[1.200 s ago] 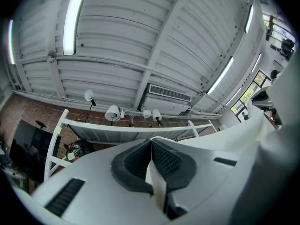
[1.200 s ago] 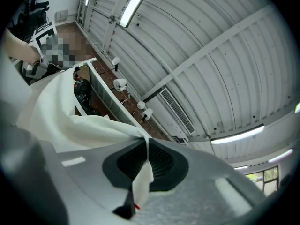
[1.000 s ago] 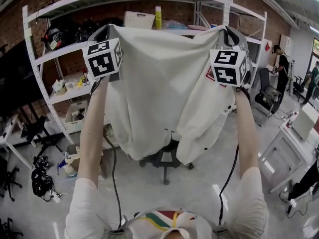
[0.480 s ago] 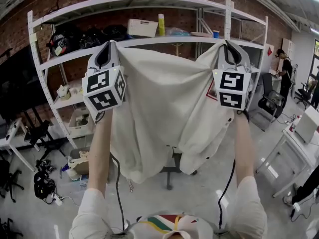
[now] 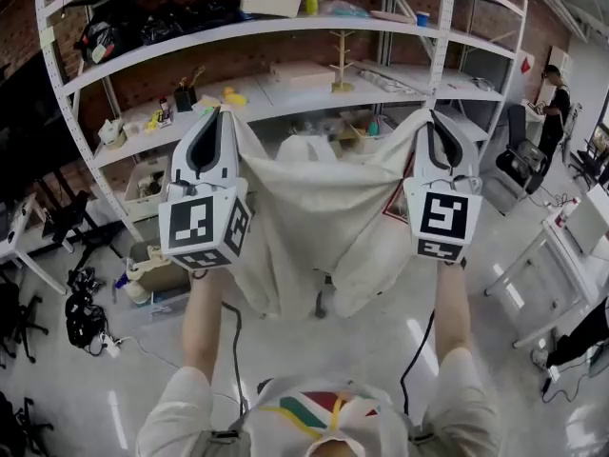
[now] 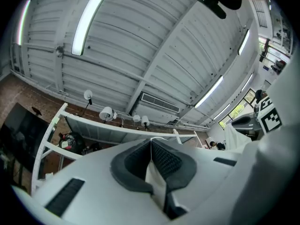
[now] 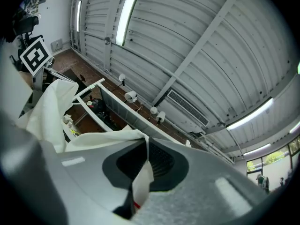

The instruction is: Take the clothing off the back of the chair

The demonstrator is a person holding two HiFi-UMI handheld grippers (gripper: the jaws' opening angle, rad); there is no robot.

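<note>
A cream-white garment (image 5: 324, 212) hangs spread between my two raised grippers, sagging in the middle. My left gripper (image 5: 220, 114) is shut on its left top corner, and a fold of the cloth (image 6: 154, 175) shows pinched between the dark pads. My right gripper (image 5: 433, 120) is shut on the right top corner, where the cloth (image 7: 140, 182) runs through the pads and drapes off to the left (image 7: 51, 111). Both grippers point upward toward the ceiling. Below the hem only a dark bit of the chair (image 5: 322, 301) shows; the garment hides the rest.
A white shelving unit (image 5: 285, 31) loaded with boxes and gear stands right behind the garment. White tables (image 5: 561, 255) and a black chair (image 5: 519, 165) are at the right, where a person (image 5: 554, 98) stands. Cables and dark gear (image 5: 81, 322) lie on the floor at left.
Both grippers have come down with the garment still held. The cloth, stretched high before, now sags between them, and the shelves behind it have come into sight.
</note>
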